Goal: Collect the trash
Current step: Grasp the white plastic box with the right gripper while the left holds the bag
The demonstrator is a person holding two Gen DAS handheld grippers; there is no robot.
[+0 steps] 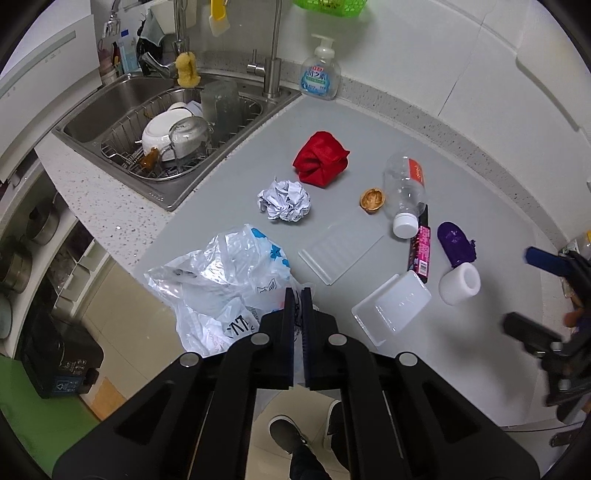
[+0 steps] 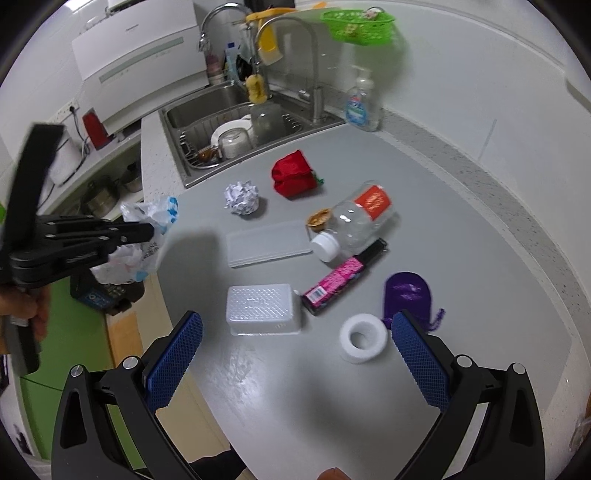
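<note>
My left gripper is shut on a white plastic bag that hangs at the counter's front-left edge; the bag also shows in the right wrist view. My right gripper is open and empty above the counter, near a white plastic box and a white foam ring. On the grey counter lie a crumpled paper ball, a red cloth bundle, a walnut shell, a clear bottle, a flat clear lid, a pink wrapper and a purple scrap.
A steel sink with a dish rack and dishes lies at the back left. A soap dispenser stands by the tap. A green basket hangs on the wall. The floor and a black bin are below left.
</note>
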